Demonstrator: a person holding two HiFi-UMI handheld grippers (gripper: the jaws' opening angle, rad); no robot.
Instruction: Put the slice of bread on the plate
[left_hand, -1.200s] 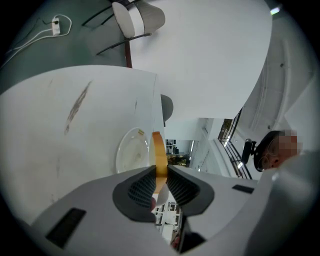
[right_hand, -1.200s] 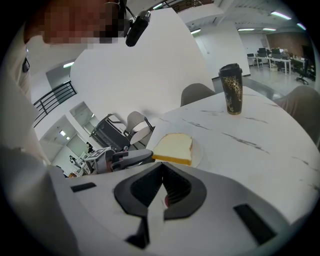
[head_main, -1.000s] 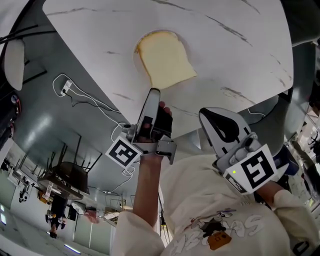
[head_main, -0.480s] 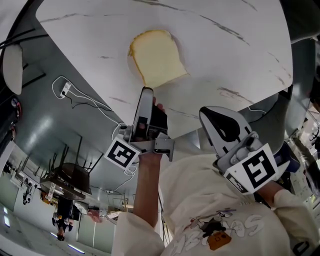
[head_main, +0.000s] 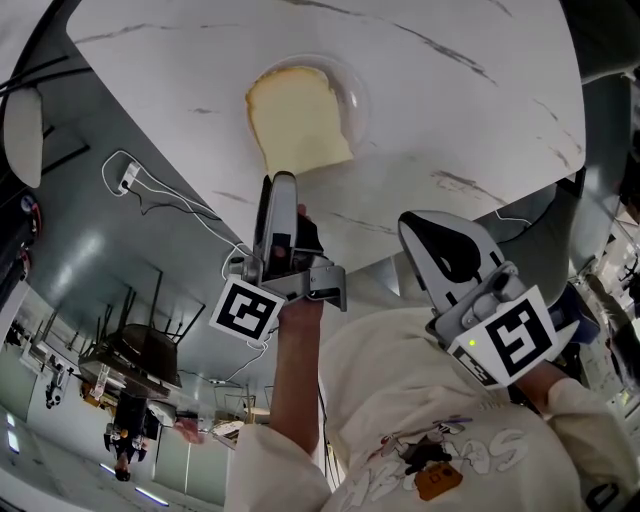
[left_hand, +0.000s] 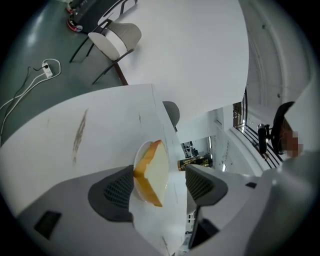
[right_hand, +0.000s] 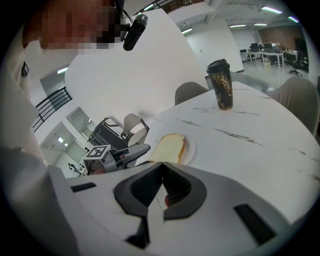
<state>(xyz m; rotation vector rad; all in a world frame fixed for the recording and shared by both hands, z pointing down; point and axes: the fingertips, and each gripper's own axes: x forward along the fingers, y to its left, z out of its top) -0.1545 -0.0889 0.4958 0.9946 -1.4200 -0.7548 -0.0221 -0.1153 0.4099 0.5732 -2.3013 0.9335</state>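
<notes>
**One slice on the plate, left fingers spread wide**

One slice of bread is seen lying flat on the clear plate. Its near corner overhangs the rim towards 6 o'clock in the head view. The plate is set on the white, grey-veined worktop.

The left gripper is held at 6 o'clock of the slice, with its tip just short of the bread's near edge. Its fingers have just been opening and now stand wide apart. In the left gripper view the slice is framed between the two dark pads, but it is pressed by neither.

The right gripper is kept well apart from the plate, at about 4 o'clock of the left gripper and off the worktop's edge. Its fingers are drawn together, pad against pad, with nothing between them.

Each gripper's cube bears a black-and-white square marker, and no lettering can be read on either. In the right gripper view a dark lidded cup with a gold pattern is seen upright on the worktop at 1 o'clock of the plate. No brand can be made out on the cup. Printed letters on the cream shirt are creased and cannot be read with certainty.
</notes>
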